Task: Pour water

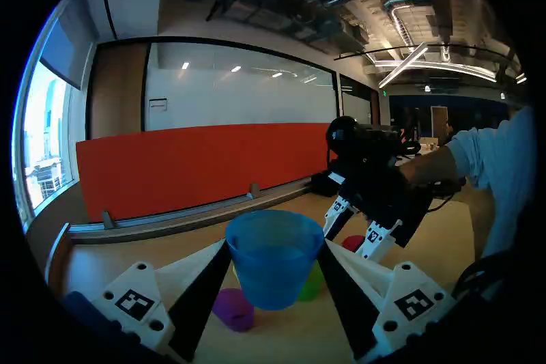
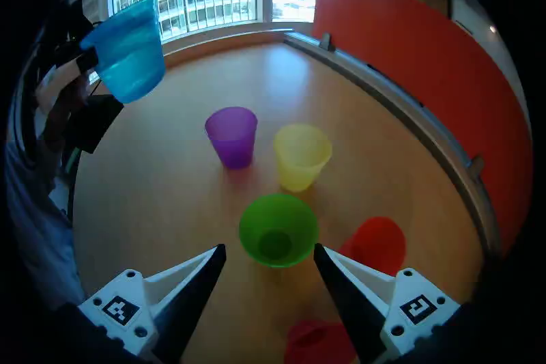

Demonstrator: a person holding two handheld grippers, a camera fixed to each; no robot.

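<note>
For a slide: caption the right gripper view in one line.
Open right claw aimed at green cup, beside purple cup, yellow cup, red cup; blue cup held aloft.

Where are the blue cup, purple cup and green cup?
Blue cup [image 1: 274, 268], left gripper view, front wall.
Purple cup [image 2: 232, 147], right gripper view, outer wall.
Green cup [image 2: 276, 244], right gripper view, inside bottom.

My left gripper [image 1: 273, 276] is lifted, both fingers pressing the sides of the blue cup [image 1: 274, 255]. My right gripper [image 2: 267, 251] tilts downward, jaws spread wide, with my right hand [image 1: 418, 171] wrapped around its handle.
</note>
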